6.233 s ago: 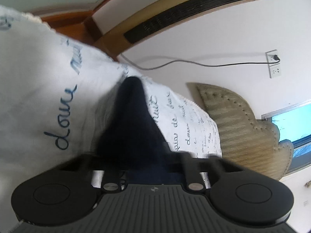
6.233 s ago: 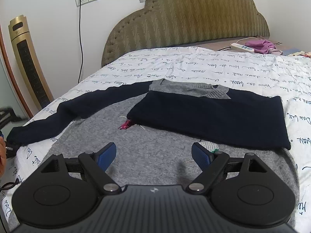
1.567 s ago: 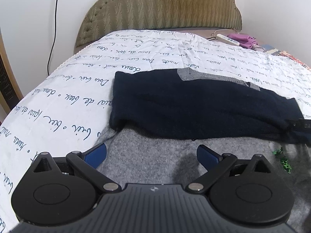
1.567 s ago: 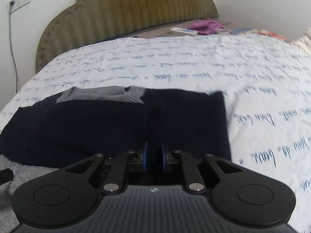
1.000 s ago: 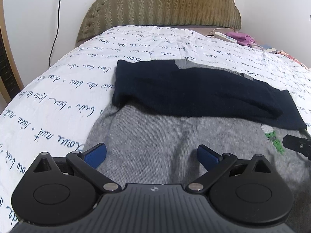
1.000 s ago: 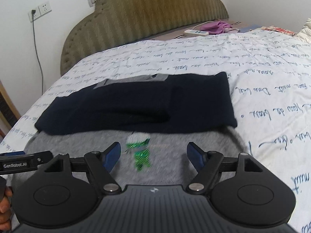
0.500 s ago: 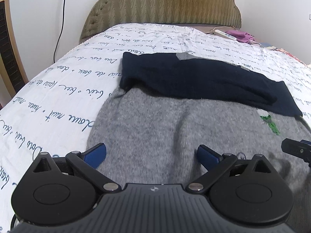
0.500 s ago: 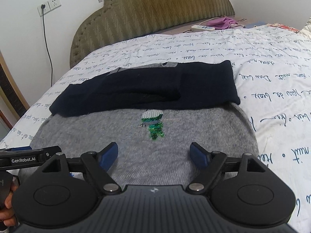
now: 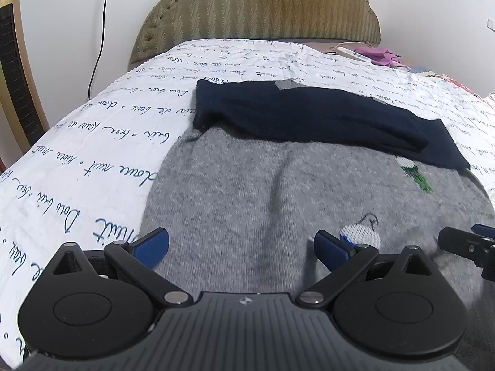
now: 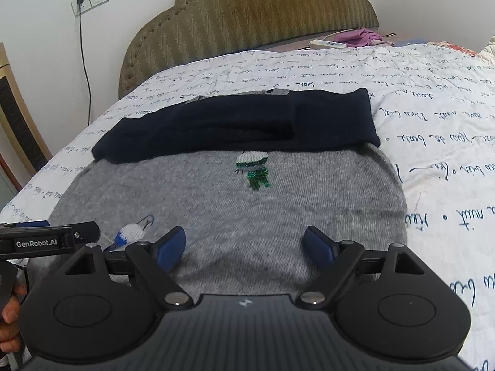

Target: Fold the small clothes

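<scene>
A small grey sweater (image 9: 263, 185) lies flat on the bed, and its navy sleeves (image 9: 309, 117) are folded across the chest. My left gripper (image 9: 241, 244) hovers open over the near left part of the grey body, holding nothing. Over the near right part, the jaws of my right gripper (image 10: 246, 244) are opening, with only flat knit (image 10: 216, 204) below them. The navy sleeves (image 10: 241, 126) lie beyond. A green stitched figure (image 10: 253, 170) and a white-blue one (image 10: 131, 232) show on the knit. Each view catches a finger (image 9: 464, 244) of the other gripper at its edge.
White bedspread (image 10: 433, 108) with blue script surrounds the sweater. The padded headboard (image 10: 247, 15) stands behind it, with a remote (image 10: 328, 43) and purple cloth (image 10: 362, 35) nearby. A gold tower appliance (image 9: 12, 61) stands at the left. A hand (image 10: 9, 312) holds the left tool.
Both grippers have drawn back toward the sweater's near hem, so more grey body shows ahead. The right jaws, shut earlier, now stand wide. The sleeves have not moved.
</scene>
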Motion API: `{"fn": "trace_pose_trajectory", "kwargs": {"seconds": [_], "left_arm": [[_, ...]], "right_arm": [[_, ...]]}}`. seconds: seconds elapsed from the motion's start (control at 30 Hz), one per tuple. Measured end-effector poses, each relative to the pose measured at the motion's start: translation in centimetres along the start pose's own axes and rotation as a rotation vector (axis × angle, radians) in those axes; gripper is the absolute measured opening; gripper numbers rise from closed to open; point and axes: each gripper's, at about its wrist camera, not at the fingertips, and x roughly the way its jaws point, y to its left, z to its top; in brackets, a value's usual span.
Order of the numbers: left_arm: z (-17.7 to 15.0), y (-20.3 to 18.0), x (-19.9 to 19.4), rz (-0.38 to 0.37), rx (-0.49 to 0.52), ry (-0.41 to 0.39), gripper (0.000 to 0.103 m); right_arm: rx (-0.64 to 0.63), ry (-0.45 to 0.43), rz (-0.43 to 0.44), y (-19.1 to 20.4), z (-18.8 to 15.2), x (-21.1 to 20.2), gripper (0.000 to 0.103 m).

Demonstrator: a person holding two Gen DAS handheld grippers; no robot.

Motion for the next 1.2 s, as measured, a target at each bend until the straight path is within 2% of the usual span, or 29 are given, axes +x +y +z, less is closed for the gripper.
{"fn": "trace_pose_trajectory", "kwargs": {"seconds": [0.27,0.7,1.2], "left_arm": [[-1.4,0.0,-1.3,0.001,0.008,0.000,0.101],[-3.0,0.2,-3.5,-0.020,0.027,-0.005,0.101],[-4.2,1.2,-5.6,-0.022,0.033,-0.008,0.101]], "right_arm": [[-0.023,-0.007,0.000,0.4,-1.2,-1.6,0.084],[-0.016,0.016,0.069,1.3,-2.9,-4.0,0.085],[-0.070,0.019,0.088,3.0,-4.5,-6.0,0.085]]}}
